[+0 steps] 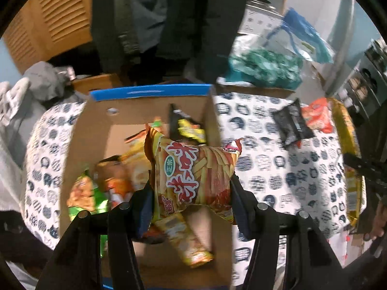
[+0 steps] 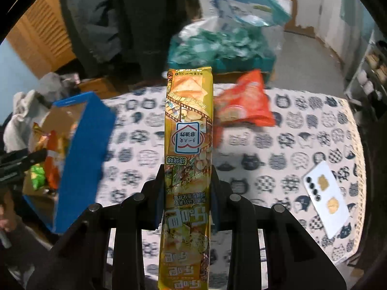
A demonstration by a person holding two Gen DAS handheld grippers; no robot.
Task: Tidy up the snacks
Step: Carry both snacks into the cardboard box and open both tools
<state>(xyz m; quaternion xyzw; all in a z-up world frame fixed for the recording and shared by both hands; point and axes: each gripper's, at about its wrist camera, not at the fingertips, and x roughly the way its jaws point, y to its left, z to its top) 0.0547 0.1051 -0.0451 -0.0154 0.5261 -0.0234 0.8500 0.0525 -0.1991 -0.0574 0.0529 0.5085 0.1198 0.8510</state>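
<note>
My left gripper (image 1: pixel 191 188) is shut on a red and yellow fries snack bag (image 1: pixel 193 176) and holds it over the open cardboard box (image 1: pixel 96 125), which has a blue rim and several snack packs (image 1: pixel 106 188) inside. My right gripper (image 2: pixel 187 191) is shut on a long yellow snack pack (image 2: pixel 188 145), held above the cat-print cloth. An orange snack bag (image 2: pixel 241 104) lies on the cloth beyond it; it also shows in the left wrist view (image 1: pixel 316 116) beside a black snack bag (image 1: pixel 292 125). The box shows at the left of the right wrist view (image 2: pixel 82 159).
The cat-print cloth (image 2: pixel 278 145) covers the surface. A white phone (image 2: pixel 326 198) lies at the right. A plastic bag of green-wrapped items (image 2: pixel 217 46) sits behind the cloth. Grey clothing (image 1: pixel 36 84) is heaped at the left. A person in dark clothes (image 1: pixel 169 24) stands behind the box.
</note>
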